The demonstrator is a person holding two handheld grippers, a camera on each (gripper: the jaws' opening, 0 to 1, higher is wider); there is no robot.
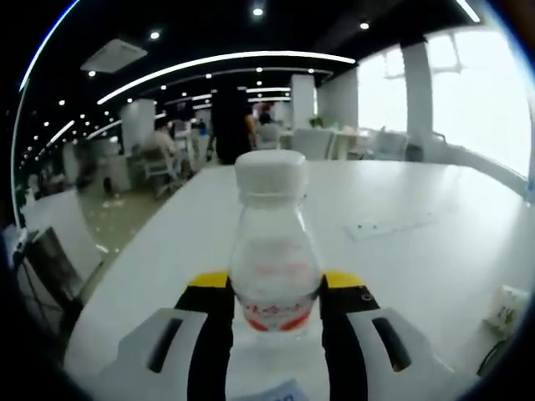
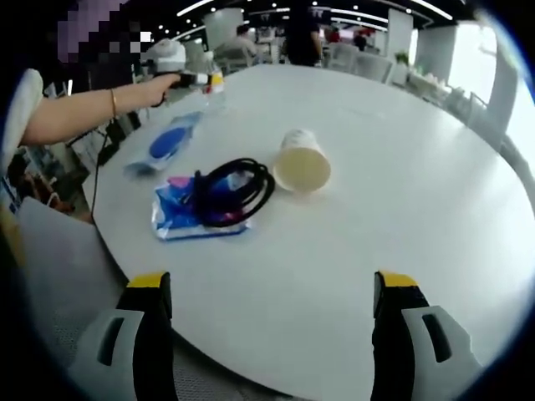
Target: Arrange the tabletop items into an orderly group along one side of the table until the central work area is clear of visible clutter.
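Left claw (image 1: 276, 305): clamped on clear bottle (image 1: 274, 259), white cap, standing upright on white bench (image 1: 418, 251) near its edge.
Blue pouch (image 2: 167, 144): flat on bench, left side (right gripper view).
Blue packet (image 2: 180, 213): black cable (image 2: 238, 190) coiled on it.
Paper cup (image 2: 301, 163): tipped on its side, just right of cable.
Right claw (image 2: 272, 313): jaws wide apart, holding nothing, above near bench edge.

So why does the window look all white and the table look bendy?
In the left gripper view, daylight washes the windows out to plain white, and the bottle up close looks soft. In the right gripper view, the fisheye lens curves the table edge, while the paper cup and black cable stay fairly sharp.
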